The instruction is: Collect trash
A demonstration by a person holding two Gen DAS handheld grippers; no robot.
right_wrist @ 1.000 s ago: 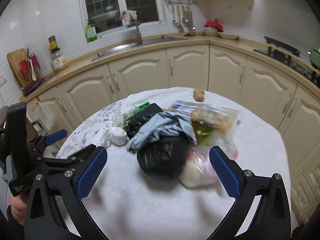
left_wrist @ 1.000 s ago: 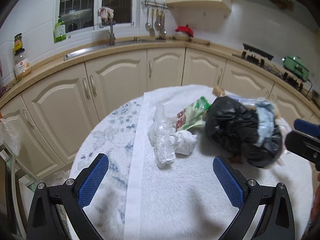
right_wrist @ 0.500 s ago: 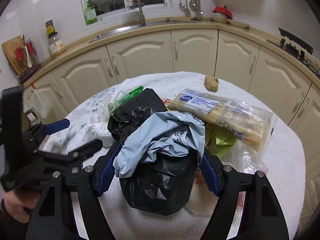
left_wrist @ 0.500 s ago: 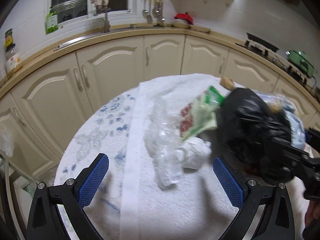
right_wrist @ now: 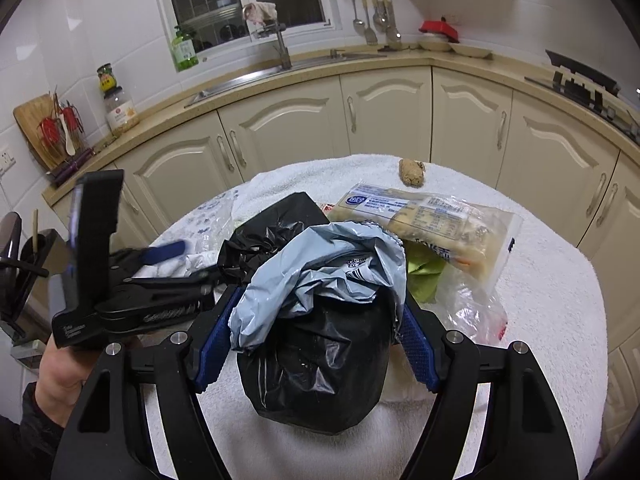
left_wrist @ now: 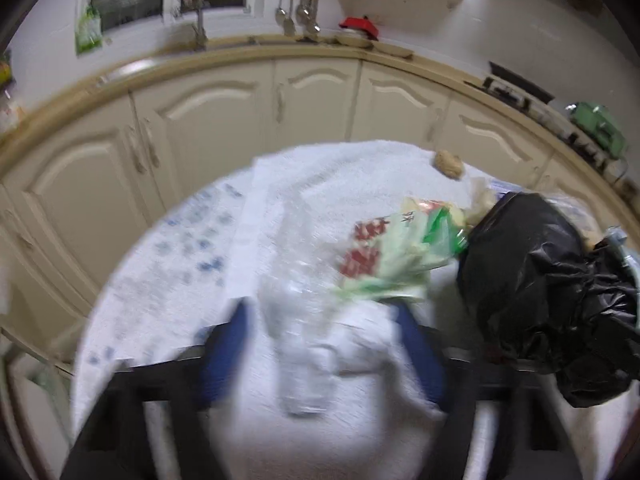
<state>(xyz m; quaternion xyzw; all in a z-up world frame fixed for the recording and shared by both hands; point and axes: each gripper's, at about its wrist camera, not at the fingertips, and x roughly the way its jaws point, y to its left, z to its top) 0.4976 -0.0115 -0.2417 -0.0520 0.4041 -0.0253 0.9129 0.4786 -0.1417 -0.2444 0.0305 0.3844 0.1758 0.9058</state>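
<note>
Right gripper (right_wrist: 314,350): jaws clamped on the black trash bag (right_wrist: 316,364), blue pads pressing both sides. A grey-blue plastic bag (right_wrist: 320,276) is stuffed into the top of it. The bag sits on the white towel-covered table (right_wrist: 540,280), roughly in the middle.

Left gripper (left_wrist: 320,356): heavy motion blur in its own view. Jaws partly apart, straddling a crumpled clear plastic bottle (left_wrist: 298,332) and a white paper wad (left_wrist: 360,350). Can't tell whether the pads touch either one. In the right wrist view the left gripper (right_wrist: 168,256) sits just left of the black bag, and a hand (right_wrist: 60,372) is holding its handle.

Other trash on the table:
- green and red snack wrapper (left_wrist: 396,256), between the bottle and the black bag (left_wrist: 540,292)
- clear food package with a blue label (right_wrist: 428,220), behind the bag
- green wrapper (right_wrist: 424,276) and thin clear plastic (right_wrist: 472,308), just right of the bag
- brown lump (right_wrist: 412,172) near the far edge, apart from the rest

Cream kitchen cabinets (right_wrist: 380,112) curve behind the table.
</note>
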